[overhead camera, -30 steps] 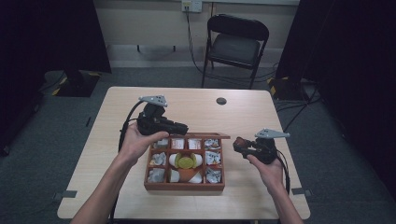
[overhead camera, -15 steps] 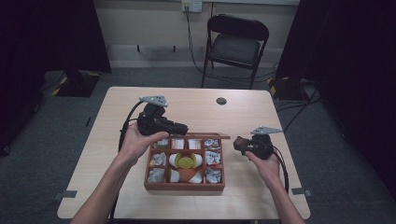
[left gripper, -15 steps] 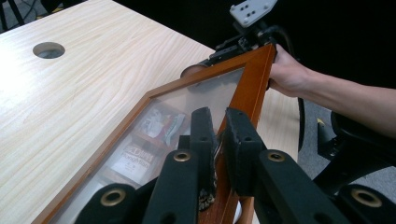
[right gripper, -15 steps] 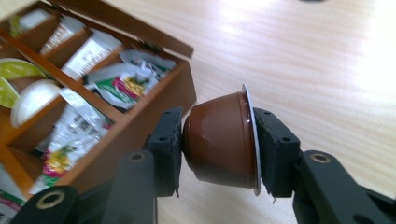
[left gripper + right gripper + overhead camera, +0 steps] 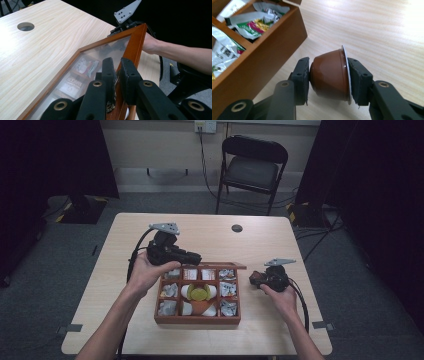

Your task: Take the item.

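While the left gripper point(image 5: 116, 75) pinches the box's glass lid point(image 5: 136, 45) raised, the right gripper point(image 5: 328, 75), clamping one brown capsule point(image 5: 329, 75), has sunk toward the table point(image 5: 210, 227) at the box's point(image 5: 197, 319) 3 o'clock, probably to set it down. One box, nine compartments, two grippers.

Tongs point(image 5: 328, 75) clamp a brown capsule point(image 5: 329, 75) beside the wooden box point(image 5: 274, 50).

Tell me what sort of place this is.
Probably a recording or lab room, not a home: a lone table on grey carpet, dark curtains at both sides, a folding chair by a bare wall with a power socket.
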Demonstrator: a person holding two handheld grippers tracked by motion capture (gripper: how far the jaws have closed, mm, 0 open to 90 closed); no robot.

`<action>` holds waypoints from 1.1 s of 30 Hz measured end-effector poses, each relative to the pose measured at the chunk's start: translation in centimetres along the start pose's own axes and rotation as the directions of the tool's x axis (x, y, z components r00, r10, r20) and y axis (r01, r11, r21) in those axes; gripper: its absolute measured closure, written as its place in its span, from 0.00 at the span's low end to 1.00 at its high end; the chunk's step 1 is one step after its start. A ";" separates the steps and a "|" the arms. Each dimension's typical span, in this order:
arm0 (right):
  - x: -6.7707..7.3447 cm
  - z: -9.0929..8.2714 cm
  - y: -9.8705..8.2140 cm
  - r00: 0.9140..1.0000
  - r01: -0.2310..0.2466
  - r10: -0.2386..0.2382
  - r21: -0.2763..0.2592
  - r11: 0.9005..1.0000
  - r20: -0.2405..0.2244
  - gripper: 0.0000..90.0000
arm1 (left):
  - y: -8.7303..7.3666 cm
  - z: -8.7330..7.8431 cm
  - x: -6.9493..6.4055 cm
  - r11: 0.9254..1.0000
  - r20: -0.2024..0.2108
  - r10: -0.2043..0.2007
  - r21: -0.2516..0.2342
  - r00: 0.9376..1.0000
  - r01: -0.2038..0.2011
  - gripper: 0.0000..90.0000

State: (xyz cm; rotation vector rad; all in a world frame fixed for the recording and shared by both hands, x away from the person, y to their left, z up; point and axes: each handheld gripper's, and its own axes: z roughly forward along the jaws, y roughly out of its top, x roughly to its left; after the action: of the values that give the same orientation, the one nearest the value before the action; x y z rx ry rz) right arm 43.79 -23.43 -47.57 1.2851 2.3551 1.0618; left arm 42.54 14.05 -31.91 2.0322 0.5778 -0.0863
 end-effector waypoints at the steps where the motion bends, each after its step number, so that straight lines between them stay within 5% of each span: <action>1: 0.0 0.1 0.0 1.000 0.002 -0.002 0.002 1.000 0.001 0.62 | 0.0 0.0 0.0 1.000 0.002 0.001 0.001 1.000 -0.001 0.91; 14: 0.1 0.2 -0.1 1.000 0.003 -0.003 -0.003 1.000 0.022 0.59 | 0.0 0.0 0.0 1.000 0.001 0.001 0.003 1.000 -0.001 0.91; 24: -0.2 -0.3 0.0 0.999 -0.044 0.044 -0.033 0.998 0.000 0.33 | 0.0 0.0 0.0 1.000 0.004 -0.001 0.004 1.000 0.001 0.91; 33: 0.0 -1.1 0.2 0.998 -0.060 0.058 -0.065 0.996 -0.028 0.28 | 0.0 0.0 0.0 1.000 0.007 -0.004 0.003 1.000 0.004 0.91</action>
State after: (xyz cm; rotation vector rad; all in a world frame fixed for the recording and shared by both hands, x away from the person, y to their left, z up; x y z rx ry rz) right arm 43.31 -23.90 -46.68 1.3327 2.2931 1.1708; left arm 42.56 14.07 -31.97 2.0325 0.5782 -0.0965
